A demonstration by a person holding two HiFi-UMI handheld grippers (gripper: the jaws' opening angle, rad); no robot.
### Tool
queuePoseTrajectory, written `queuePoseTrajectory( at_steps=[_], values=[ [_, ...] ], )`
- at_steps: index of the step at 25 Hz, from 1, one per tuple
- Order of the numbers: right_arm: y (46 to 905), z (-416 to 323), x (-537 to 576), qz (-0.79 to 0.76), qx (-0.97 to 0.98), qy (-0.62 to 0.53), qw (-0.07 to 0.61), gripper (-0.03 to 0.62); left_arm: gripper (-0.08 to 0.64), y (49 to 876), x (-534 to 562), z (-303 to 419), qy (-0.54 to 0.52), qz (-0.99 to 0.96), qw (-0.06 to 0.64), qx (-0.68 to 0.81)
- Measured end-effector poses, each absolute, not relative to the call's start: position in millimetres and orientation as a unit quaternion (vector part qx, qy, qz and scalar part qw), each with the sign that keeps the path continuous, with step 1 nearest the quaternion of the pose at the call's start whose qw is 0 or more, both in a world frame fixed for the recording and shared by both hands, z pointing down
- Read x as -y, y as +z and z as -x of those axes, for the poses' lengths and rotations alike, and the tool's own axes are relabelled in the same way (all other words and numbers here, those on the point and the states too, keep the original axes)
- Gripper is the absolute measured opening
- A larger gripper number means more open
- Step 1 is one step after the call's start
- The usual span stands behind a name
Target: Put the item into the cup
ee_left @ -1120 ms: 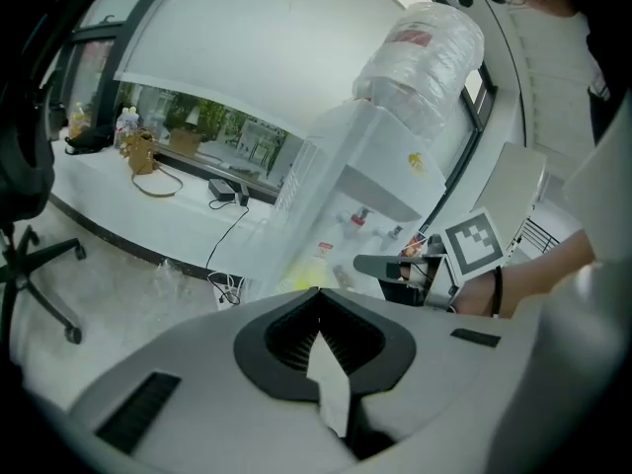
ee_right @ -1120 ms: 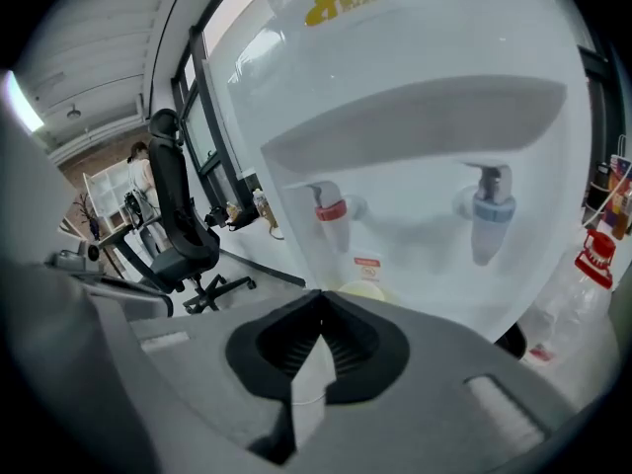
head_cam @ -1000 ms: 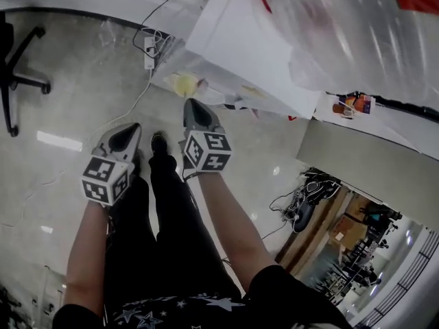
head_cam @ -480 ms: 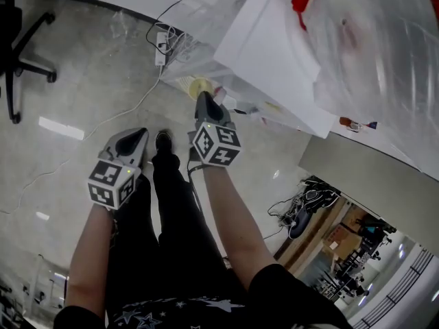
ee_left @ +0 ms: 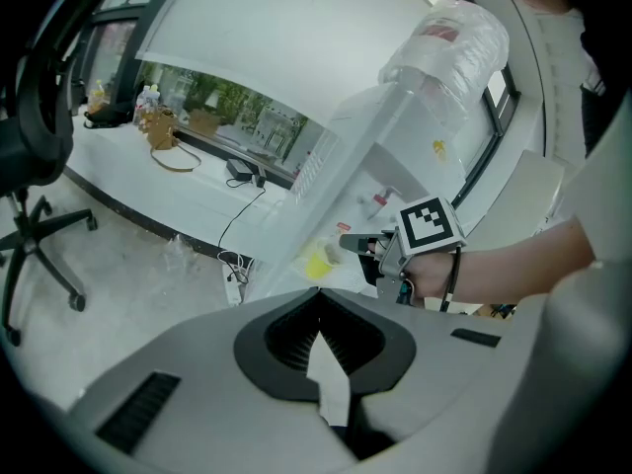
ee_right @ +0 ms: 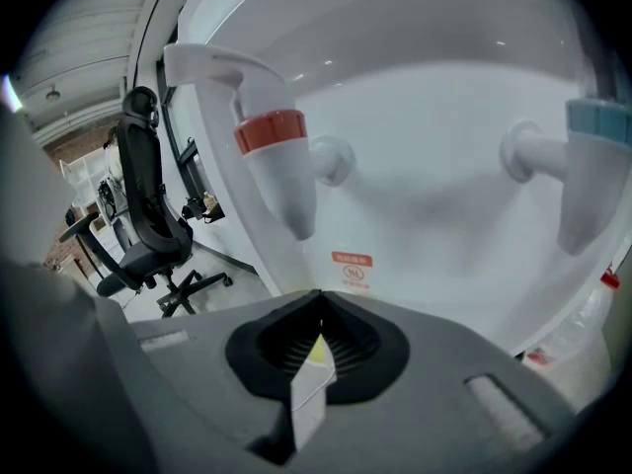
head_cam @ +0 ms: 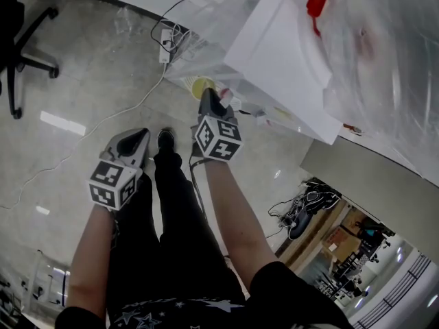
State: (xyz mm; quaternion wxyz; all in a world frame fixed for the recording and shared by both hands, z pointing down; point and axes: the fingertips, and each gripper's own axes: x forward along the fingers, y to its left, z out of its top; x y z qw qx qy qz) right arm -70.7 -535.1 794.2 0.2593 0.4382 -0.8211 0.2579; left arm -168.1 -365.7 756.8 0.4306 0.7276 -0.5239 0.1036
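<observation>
Pointing the right gripper [head_cam: 208, 94] at a white plastic water dispenser [ee_right: 425, 196]
Its fingers and the left gripper [head_cam: 139, 134] fingers are pressed together.

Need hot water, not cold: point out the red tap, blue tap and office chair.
red tap [ee_right: 272, 133], right gripper view, red collar.
blue tap [ee_right: 598, 124], right gripper view, blue collar.
office chair [ee_right: 150, 220], right gripper view, backrest.

Office: swivel chair [ee_right: 148, 227], water dispenser [ee_right: 425, 196].
</observation>
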Motion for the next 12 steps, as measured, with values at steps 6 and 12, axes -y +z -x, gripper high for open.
queuePoseTrajectory(
  at_steps=[6, 12],
  values=[
    [796.2, 72.7, 535.0, -0.433, 0.823, 0.261, 0.259, 0.002, 0.005, 756.3, 367.8, 167.9, 0.106, -0.731, 0.429, 0.520],
    [799.3, 74.4, 535.0, -0.425, 0.823, 0.264, 0.268, 0.062, 0.005, 756.6, 367.7, 167.5, 0.112, -0.734, 0.427, 0.516]
  ],
)
